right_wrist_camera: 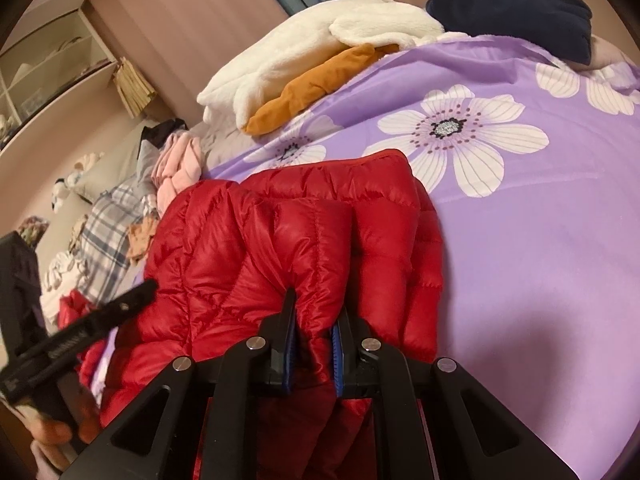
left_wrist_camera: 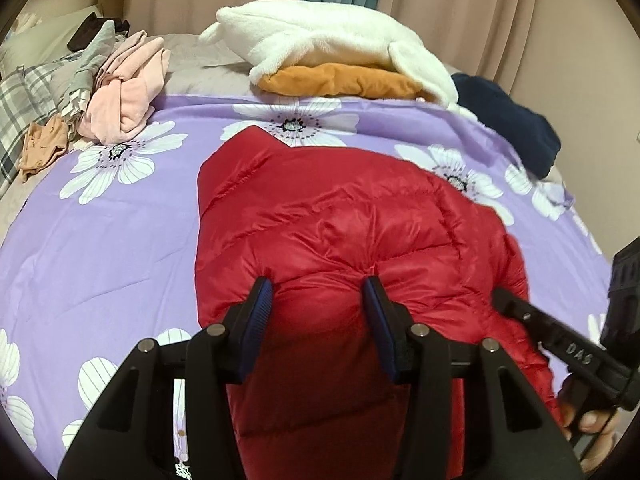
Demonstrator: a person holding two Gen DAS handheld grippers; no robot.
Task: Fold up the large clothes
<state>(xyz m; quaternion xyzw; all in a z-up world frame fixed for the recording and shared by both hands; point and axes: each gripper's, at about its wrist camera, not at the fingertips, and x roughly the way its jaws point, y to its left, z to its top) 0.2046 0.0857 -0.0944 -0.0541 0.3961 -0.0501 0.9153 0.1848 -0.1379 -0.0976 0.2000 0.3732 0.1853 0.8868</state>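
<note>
Bulky red quilted down jacket (left_wrist_camera: pixel 340 232) spread along the middle of a purple bedsheet printed with big white flowers (left_wrist_camera: pixel 100 248), lying lengthwise away from both cameras. Left gripper (left_wrist_camera: pixel 318 292) set around a puffed fold at the jacket's near end, blue-padded fingers (left_wrist_camera: pixel 260 300) pressed into the fabric on either side, the padding bulging between them: clamped on the jacket. Right gripper (right_wrist_camera: pixel 314 320) nearly closed, pinching a thin gathered ridge of the same red jacket (right_wrist_camera: pixel 304 240) tight between its blue pads. In the left wrist view, right gripper's black body entering from the right edge, a person's hand (left_wrist_camera: pixel 588 416) wrapped around its handle below. In the right wrist view, the other tool likewise at the left edge, a hand (right_wrist_camera: pixel 56 428) beneath it. At the far side of the bed, a fluffy white fleece garment (left_wrist_camera: pixel 328 40) lying on top of a folded mustard-orange garment (left_wrist_camera: pixel 340 82), with a dark navy folded garment (left_wrist_camera: pixel 512 116) just beside them to the right. Further left, a crumpled pale pink garment (left_wrist_camera: pixel 124 88) next to a grey plaid cloth (left_wrist_camera: pixel 24 108). Pinkish-beige curtains (left_wrist_camera: pixel 480 12) hanging behind the bed.
</note>
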